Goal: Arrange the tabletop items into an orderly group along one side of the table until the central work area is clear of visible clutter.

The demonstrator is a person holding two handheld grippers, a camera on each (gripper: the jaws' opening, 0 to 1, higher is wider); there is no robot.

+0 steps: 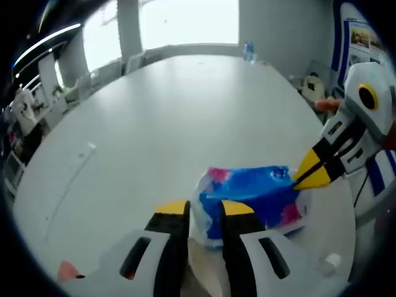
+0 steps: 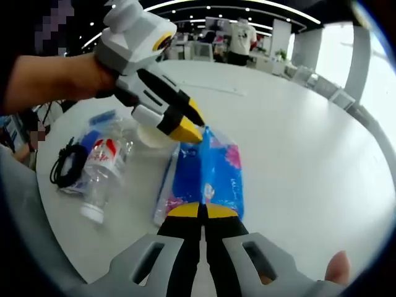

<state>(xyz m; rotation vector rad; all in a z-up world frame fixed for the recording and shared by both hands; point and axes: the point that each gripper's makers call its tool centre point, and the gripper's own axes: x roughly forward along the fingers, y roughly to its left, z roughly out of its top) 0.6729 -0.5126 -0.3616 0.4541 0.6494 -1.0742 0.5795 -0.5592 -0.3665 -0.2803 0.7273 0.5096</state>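
Note:
A blue tissue packet (image 1: 260, 192) with pink patches lies on the white table (image 1: 185, 111), near its edge. My left gripper (image 1: 203, 209) has its yellow-tipped jaws pressed on the packet's near corner. From the right, my right gripper (image 1: 309, 174) pinches the packet's other end. In the right gripper view the blue packet (image 2: 216, 170) runs away from my right gripper (image 2: 201, 211), whose jaws are together on its near end. The left gripper (image 2: 189, 127), held by a person's hand, bites the far end.
A clear bottle (image 2: 102, 167) with a red label lies left of the packet, beside a coiled black cable (image 2: 65, 164) and a white cup (image 2: 151, 136). A small bottle (image 1: 249, 51) stands at the table's far end. Chairs line the far sides.

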